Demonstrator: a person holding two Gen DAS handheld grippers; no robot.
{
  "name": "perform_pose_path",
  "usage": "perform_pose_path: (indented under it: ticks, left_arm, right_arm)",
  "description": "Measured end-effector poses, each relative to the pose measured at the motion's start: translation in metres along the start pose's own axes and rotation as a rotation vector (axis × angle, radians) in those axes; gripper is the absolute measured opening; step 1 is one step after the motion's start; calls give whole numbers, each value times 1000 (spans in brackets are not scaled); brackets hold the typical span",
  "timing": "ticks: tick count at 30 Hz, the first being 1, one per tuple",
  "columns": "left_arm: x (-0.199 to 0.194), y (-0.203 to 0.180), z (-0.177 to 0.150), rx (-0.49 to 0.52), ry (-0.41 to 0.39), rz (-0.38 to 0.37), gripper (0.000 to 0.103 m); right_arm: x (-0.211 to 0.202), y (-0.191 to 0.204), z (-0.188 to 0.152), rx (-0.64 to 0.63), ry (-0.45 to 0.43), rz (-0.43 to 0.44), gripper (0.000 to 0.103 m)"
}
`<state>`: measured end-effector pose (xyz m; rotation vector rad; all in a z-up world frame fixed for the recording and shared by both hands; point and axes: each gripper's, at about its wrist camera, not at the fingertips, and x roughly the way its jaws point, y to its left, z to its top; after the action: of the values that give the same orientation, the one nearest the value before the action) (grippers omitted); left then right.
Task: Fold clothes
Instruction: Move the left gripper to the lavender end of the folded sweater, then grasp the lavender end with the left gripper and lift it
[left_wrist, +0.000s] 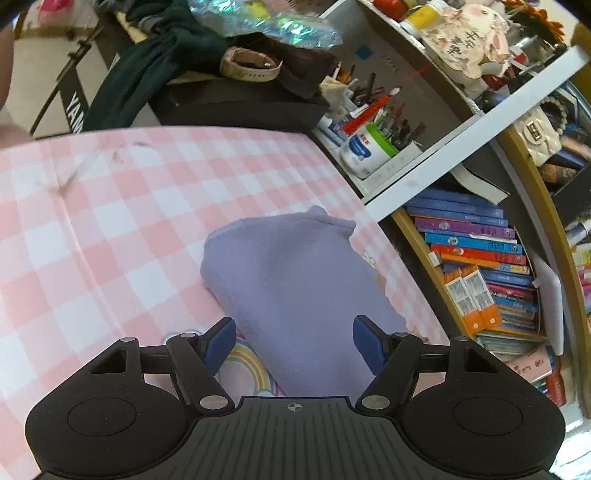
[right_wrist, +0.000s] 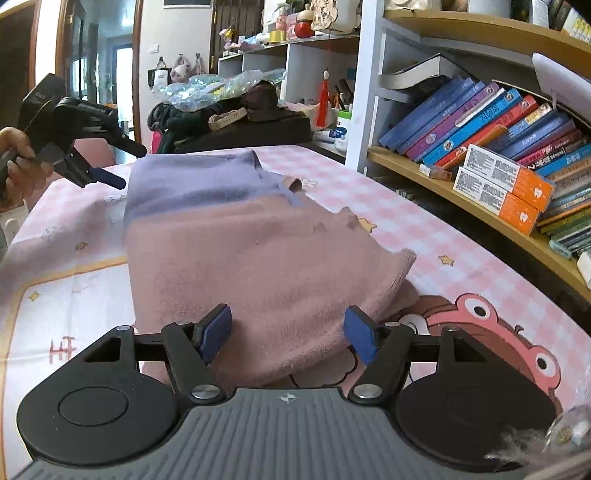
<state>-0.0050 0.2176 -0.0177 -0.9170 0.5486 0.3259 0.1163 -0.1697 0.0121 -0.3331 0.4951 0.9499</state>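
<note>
A folded lavender cloth (left_wrist: 295, 288) lies on the pink checked tablecloth (left_wrist: 129, 221). My left gripper (left_wrist: 294, 341) hovers over its near end, open and empty. In the right wrist view a folded pink towel (right_wrist: 251, 273) lies in front, with the lavender cloth (right_wrist: 192, 177) just behind it, touching. My right gripper (right_wrist: 287, 334) is open over the pink towel's near edge, holding nothing. The left gripper (right_wrist: 110, 166) also shows there, held in a hand at the far left beside the lavender cloth.
A bookshelf (right_wrist: 480, 192) full of books runs along the right side of the table. A black case with dark clothes and a watch (left_wrist: 247, 66) sits past the table's far edge. A white jar with a green lid (left_wrist: 365, 147) stands on a shelf.
</note>
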Motion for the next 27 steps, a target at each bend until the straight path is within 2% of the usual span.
perform_pose_path:
  ticks: [6, 11, 19, 21, 24, 25, 27]
  left_arm:
    - [2, -1, -3, -35, -23, -6, 66]
    - [2, 11, -4, -144, -51, -8, 66]
    - [9, 15, 1, -163, -64, 24, 65]
    - [12, 13, 2, -161, -71, 40, 61]
    - [16, 12, 2, -160, -81, 65, 44]
    - [17, 12, 2, -154, -83, 75, 33]
    - [17, 12, 0, -137, -88, 90, 24]
  right_arm:
    - [0, -2, -5, 25, -2, 1, 66]
    - [-3, -1, -5, 29, -2, -1, 66]
    - [-1, -4, -5, 45, 4, 6, 66]
    - [-1, -5, -5, 57, 6, 11, 67]
    - [0, -7, -6, 72, 12, 11, 68]
    - [0, -7, -6, 74, 12, 11, 68]
    - [-1, -7, -7, 76, 14, 11, 68]
